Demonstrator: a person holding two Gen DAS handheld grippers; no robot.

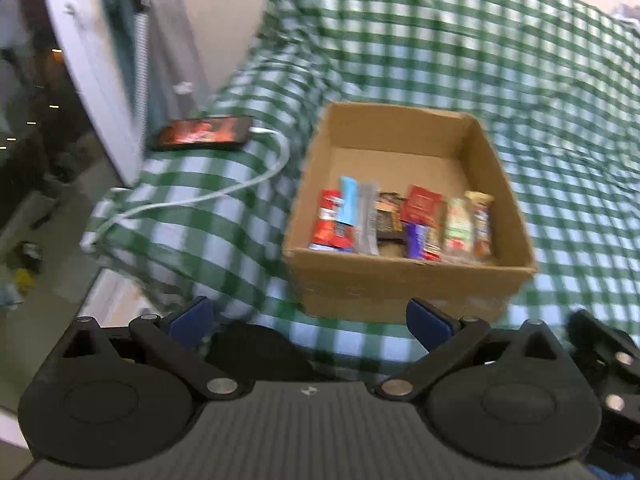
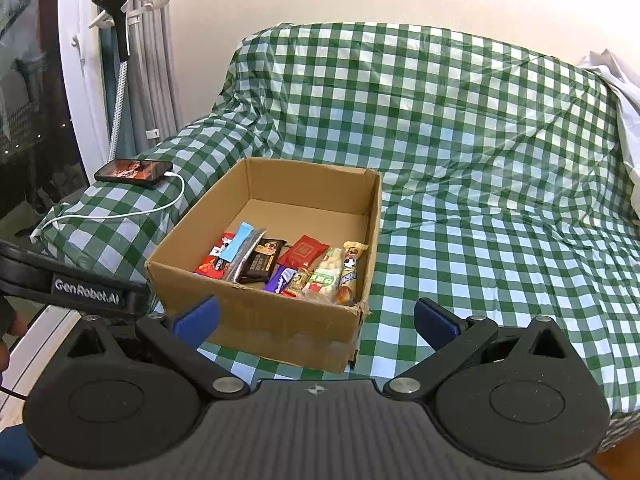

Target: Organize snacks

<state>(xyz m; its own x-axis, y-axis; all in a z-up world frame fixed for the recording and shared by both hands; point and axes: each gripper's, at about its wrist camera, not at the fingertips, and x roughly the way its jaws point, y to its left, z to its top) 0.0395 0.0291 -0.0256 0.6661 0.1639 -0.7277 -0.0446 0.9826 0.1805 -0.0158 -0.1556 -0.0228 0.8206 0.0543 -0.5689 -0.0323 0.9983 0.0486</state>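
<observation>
An open cardboard box sits on a sofa draped in green-and-white check cloth. Several wrapped snacks lie side by side along its near wall; the far half of the floor is bare. My left gripper is open, its blue pads spread just short of the box's near wall, nothing between them. My right gripper is also open and empty, held low before the box's near right corner. The left gripper's black body shows at the left of the right wrist view.
A phone with a lit screen lies on the sofa's left arm, a white cable trailing from it. A garment steamer stands by the curtain at left. White cloth hangs at the sofa's right.
</observation>
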